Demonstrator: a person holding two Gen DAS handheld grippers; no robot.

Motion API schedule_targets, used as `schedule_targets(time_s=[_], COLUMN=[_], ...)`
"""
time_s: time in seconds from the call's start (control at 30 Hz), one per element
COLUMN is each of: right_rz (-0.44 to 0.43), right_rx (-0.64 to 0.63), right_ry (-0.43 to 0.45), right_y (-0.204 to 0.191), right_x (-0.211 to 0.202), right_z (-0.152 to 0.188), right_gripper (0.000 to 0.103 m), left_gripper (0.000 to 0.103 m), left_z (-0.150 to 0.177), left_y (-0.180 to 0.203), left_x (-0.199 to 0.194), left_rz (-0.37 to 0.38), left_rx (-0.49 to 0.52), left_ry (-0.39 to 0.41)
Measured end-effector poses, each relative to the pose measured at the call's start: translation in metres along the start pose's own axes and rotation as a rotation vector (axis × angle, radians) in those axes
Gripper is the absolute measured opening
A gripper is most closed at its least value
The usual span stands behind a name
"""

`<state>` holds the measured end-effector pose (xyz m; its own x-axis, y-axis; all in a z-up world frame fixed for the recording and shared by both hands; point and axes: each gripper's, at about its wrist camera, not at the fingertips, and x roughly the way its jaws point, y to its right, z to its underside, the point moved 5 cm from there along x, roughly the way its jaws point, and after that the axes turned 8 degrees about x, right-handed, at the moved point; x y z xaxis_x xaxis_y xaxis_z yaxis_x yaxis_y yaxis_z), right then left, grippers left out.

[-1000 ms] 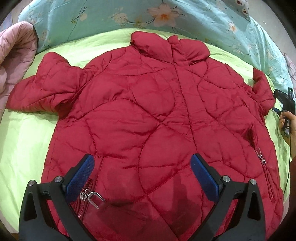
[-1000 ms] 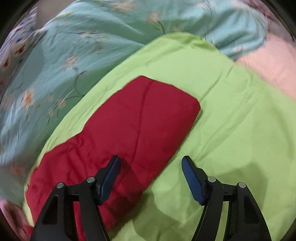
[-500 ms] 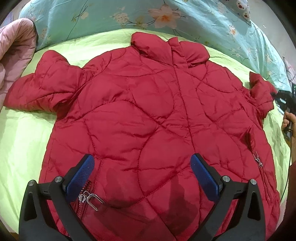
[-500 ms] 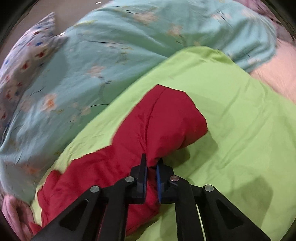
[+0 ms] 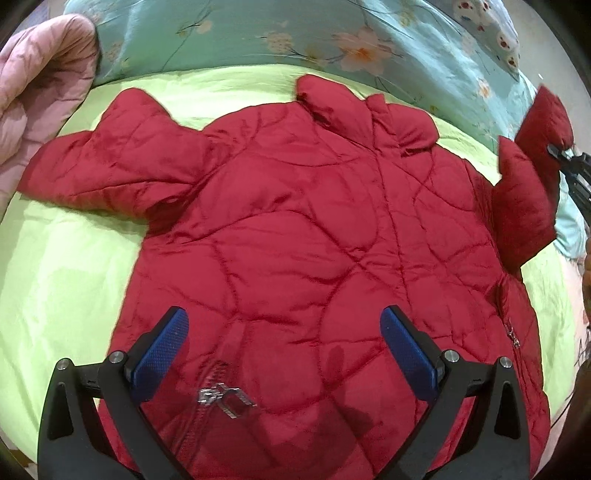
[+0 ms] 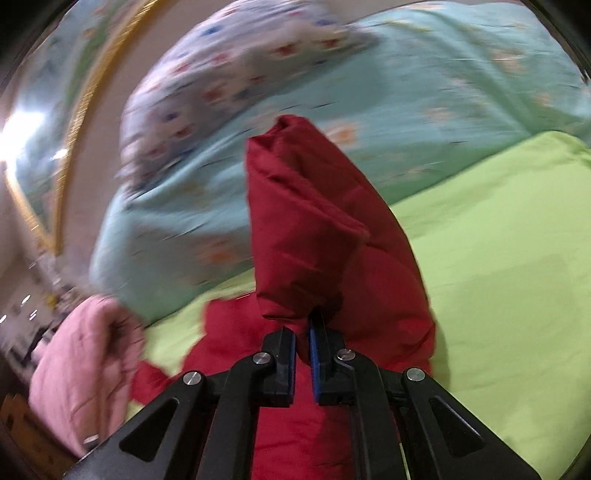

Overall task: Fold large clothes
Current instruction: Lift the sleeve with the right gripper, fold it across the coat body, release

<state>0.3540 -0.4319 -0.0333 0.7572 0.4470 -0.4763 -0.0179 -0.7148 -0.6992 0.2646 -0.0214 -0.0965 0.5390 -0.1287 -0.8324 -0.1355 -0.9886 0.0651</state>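
Note:
A red quilted jacket (image 5: 317,236) lies front up on the lime green sheet (image 5: 55,280), collar at the far side, its left sleeve (image 5: 110,166) spread out flat. My left gripper (image 5: 284,343) is open and hovers over the jacket's hem, beside a zip pull (image 5: 225,397). My right gripper (image 6: 303,343) is shut on the jacket's right sleeve (image 6: 314,236) and holds it lifted off the bed; the raised sleeve also shows at the right edge of the left wrist view (image 5: 528,199).
A teal floral duvet (image 5: 258,33) lies along the far side of the bed, with a patterned pillow (image 6: 229,85) on it. A pink quilted blanket (image 5: 40,81) is bunched at the far left.
My right gripper closed on the right sleeve and lifted it up off the sheet. The left gripper stayed open and drifted slightly to the left over the hem.

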Motion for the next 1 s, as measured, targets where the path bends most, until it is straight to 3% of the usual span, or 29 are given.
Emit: schedule_targets(time_s=[0.23,0.43,0.73,0.87,1.0], right_rz=[-0.16,-0.189,-0.138,-0.093,-0.074], right_rx=[-0.061,-0.081,-0.147,-0.189,-0.185], right_ry=[-0.198,-0.348,-0.506,-0.564,-0.588], right_y=[-0.091,-0.121,-0.138,-0.139,-0.129], right_x=[0.064,0.114,0.163,0.184,0.181], right_z=[0.065,0.122,0.201,0.229,0.242], right_gripper=[0.006,0.006,0.006,0.012,0.013], left_gripper=[0.103,0.103,0.103,0.103,0.103], left_z=[0.006,0.005,0.0,-0.003,-0.01], left_y=[-0.033,-0.065,-0.099,-0.115,-0.116], left_x=[-0.006,-0.013,-0.017,-0.018,-0.017], left_rz=[0.037,0.068,0.063,0.105,0.137], left_rx=[-0.085,-0.153,-0.209,-0.28,-0.286], left_ry=[0.0,0.019,0.045,0.055,0.059])
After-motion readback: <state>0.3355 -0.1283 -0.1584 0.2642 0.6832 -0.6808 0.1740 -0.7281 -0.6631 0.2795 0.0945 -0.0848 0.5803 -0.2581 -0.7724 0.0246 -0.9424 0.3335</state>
